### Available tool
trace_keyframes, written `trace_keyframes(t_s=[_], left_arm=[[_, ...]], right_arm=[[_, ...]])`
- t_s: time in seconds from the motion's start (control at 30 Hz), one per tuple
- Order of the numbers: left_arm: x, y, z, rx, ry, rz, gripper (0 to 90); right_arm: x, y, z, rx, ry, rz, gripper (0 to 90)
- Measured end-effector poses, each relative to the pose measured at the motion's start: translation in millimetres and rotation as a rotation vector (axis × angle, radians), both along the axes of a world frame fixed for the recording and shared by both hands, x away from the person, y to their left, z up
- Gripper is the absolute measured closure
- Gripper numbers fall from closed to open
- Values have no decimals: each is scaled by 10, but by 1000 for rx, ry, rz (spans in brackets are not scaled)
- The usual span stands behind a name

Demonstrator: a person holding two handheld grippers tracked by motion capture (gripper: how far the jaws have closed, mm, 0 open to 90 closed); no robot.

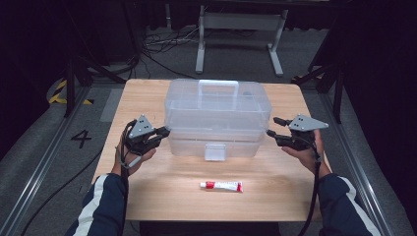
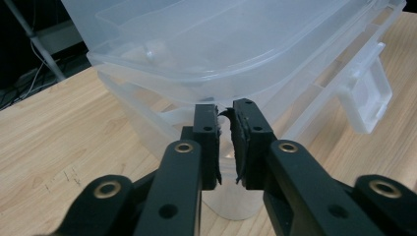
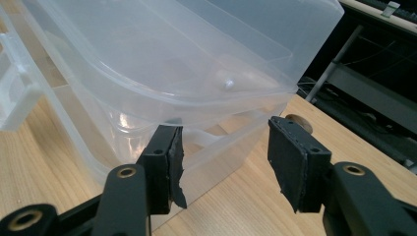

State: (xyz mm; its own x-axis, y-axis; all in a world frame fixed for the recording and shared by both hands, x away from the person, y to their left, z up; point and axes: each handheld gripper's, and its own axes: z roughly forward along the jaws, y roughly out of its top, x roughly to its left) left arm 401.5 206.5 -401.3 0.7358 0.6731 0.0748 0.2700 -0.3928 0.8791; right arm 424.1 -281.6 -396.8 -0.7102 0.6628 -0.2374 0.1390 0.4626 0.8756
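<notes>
We have the clear storage box (image 1: 216,118) mid-desk. Our left gripper (image 2: 225,135) has its jaws pinching the box's left side tab; our right gripper (image 3: 223,160) is spread. We should close it on the matching tab, then lift evenly.

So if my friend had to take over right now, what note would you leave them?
Left gripper: jaws nearly shut, at the left end of the clear plastic box, just under the lid rim. I cannot tell whether it pinches anything.
Right gripper: jaws open, at the box's right end, not gripping yet.
Things: the box stands mid-table with its lid down; the front latch looks closed. A red and white tube lies on the wooden table in front of the box, untouched.
Done: both grippers are at the box's ends.
Left: probably grip or open the box; the tube may go in.
</notes>
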Motion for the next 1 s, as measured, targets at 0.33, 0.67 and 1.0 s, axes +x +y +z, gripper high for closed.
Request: trace_keyframes(t_s=[0.33,0.67,1.0], left_arm=[[-34,-55,5,27,10,28,586],[-82,-107,9,26,18,-8,454],[-100,-146,5,34,17,-32,445]], right_arm=[[-57,52,66,32,-113,-22,547],[-89,99,107,62,-217,-59,620],[-53,163,176,68,-277,-80,648]])
